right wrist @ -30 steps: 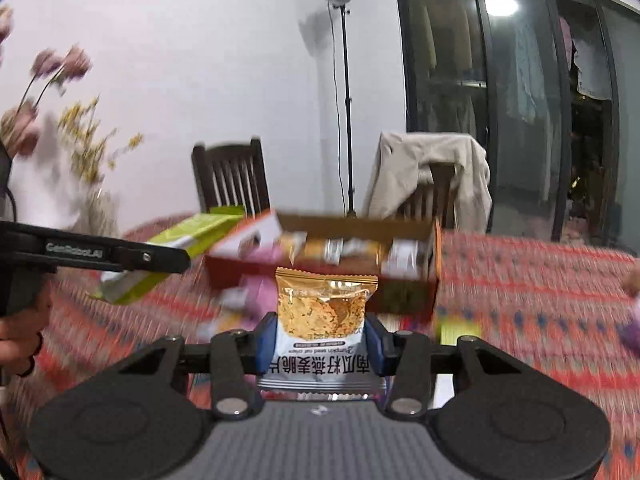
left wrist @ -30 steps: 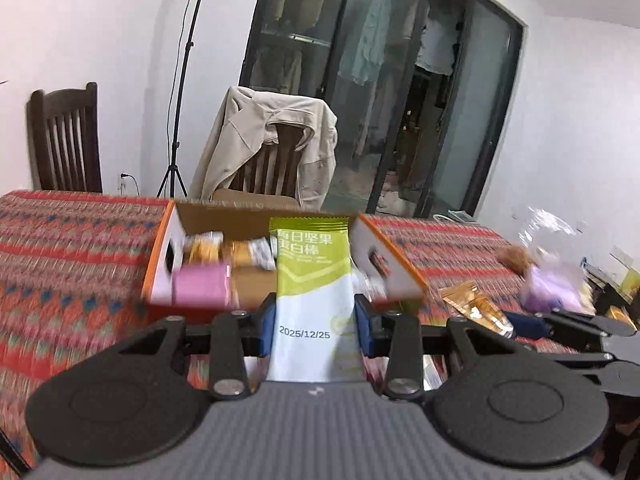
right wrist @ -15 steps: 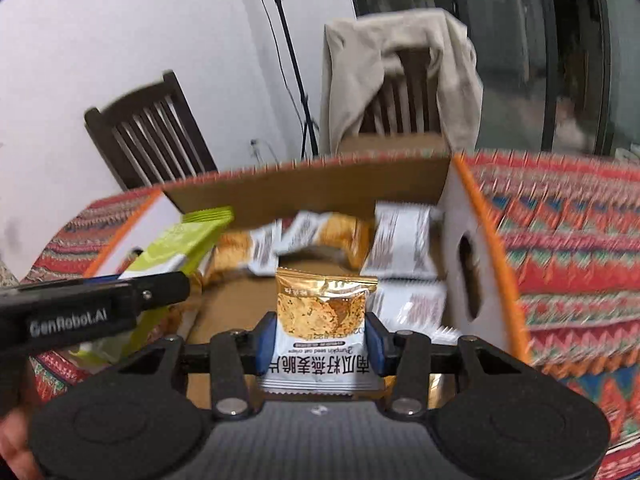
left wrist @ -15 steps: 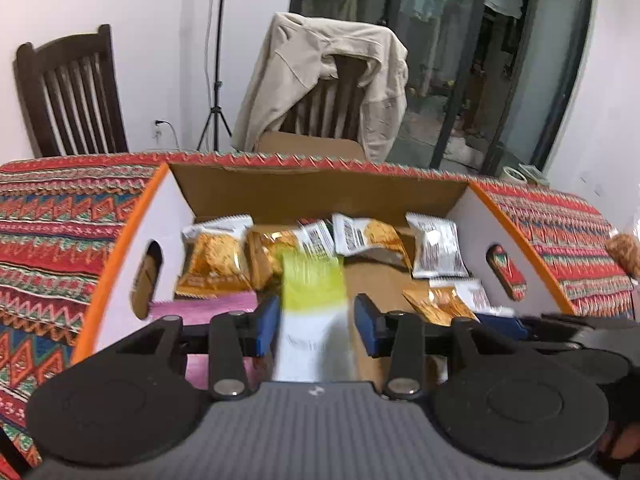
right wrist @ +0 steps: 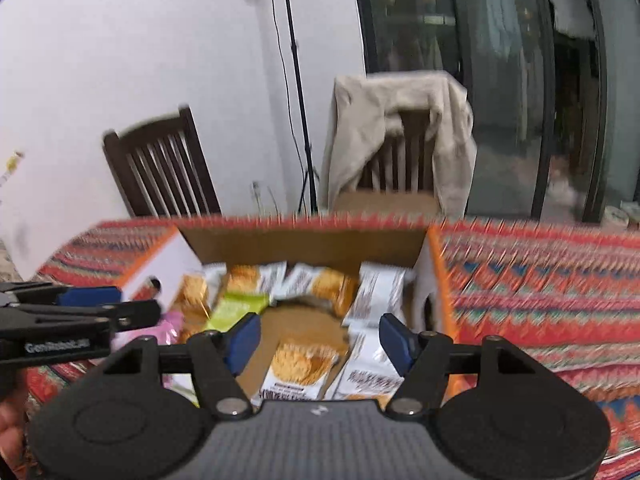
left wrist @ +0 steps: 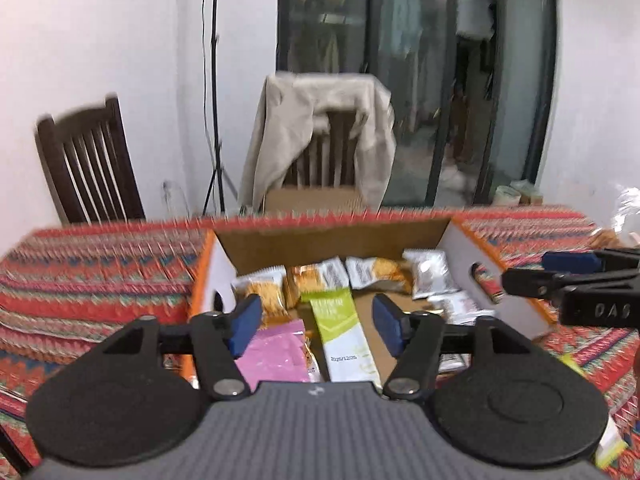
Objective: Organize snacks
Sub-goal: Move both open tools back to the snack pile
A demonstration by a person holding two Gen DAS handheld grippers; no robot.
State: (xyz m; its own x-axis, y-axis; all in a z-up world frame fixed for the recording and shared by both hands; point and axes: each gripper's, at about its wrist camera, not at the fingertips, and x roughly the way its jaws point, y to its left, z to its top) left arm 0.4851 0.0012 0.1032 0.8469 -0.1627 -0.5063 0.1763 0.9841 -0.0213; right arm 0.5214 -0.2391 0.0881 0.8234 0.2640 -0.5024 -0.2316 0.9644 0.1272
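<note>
An open cardboard box with orange rims (left wrist: pixel 328 240) (right wrist: pixel 304 246) stands on the patterned tablecloth and holds several snack packets. My left gripper (left wrist: pixel 316 320) is open and empty above the box's near side. The green and white packet (left wrist: pixel 342 332) lies flat in the box below it; it also shows in the right wrist view (right wrist: pixel 236 308). My right gripper (right wrist: pixel 320 340) is open and empty over the box. The gold packet (right wrist: pixel 298 370) lies on the box floor below it. A pink packet (left wrist: pixel 276 356) lies at the box's near left.
The red patterned tablecloth (left wrist: pixel 92 276) covers the table on both sides of the box. A dark wooden chair (left wrist: pixel 88 164) and a chair draped with a beige jacket (left wrist: pixel 320 136) stand behind the table. A clear bag (left wrist: pixel 624 208) sits at the far right.
Both grippers have opened and let go of their packets, which now lie in the box. Both grippers have pulled back and up from the box.
</note>
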